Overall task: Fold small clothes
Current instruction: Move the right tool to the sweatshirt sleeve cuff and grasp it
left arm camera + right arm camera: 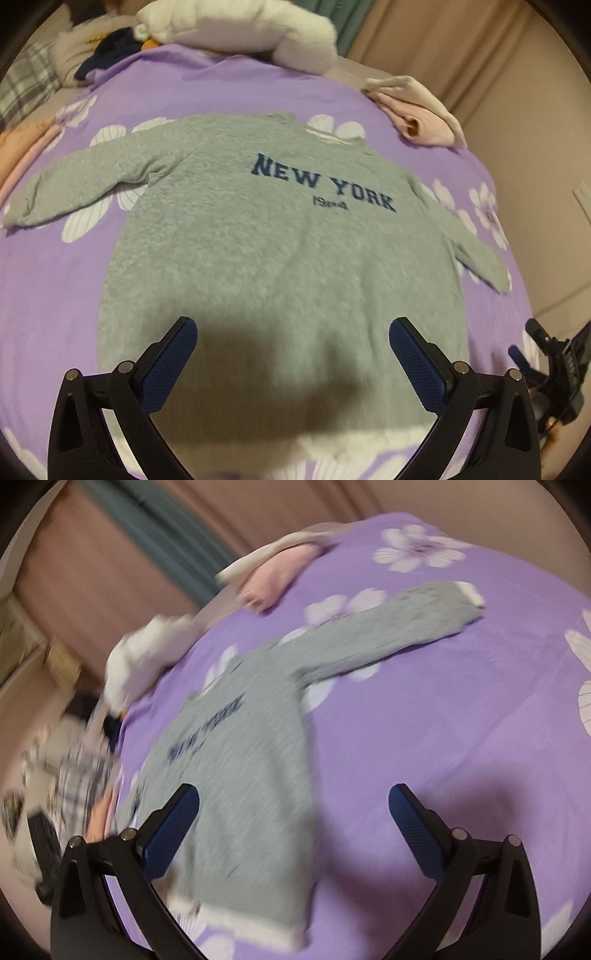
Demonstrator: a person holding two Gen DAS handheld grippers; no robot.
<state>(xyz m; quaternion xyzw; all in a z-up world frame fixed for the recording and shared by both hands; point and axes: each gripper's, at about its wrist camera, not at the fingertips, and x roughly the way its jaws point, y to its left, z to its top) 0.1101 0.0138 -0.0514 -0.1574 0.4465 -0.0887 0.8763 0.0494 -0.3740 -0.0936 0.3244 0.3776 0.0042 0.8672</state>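
Note:
A small grey sweater (280, 251) with blue "NEW YORK" lettering lies flat, face up, on the purple floral bedsheet (48, 295), both sleeves spread out. My left gripper (291, 332) is open and empty, hovering over the sweater's lower hem. In the right wrist view the sweater (243, 760) lies to the left, its right sleeve (406, 627) stretched toward the far right. My right gripper (293, 801) is open and empty above the sweater's right side edge. The right gripper also shows at the left wrist view's right edge (554, 365).
A folded pink and cream garment (417, 110) lies at the sheet's far right corner. A white plush toy (251, 29) and dark clothes (110, 51) sit at the bed's far end. Plaid fabric (77, 779) lies left of the bed. Curtains (147, 524) hang behind.

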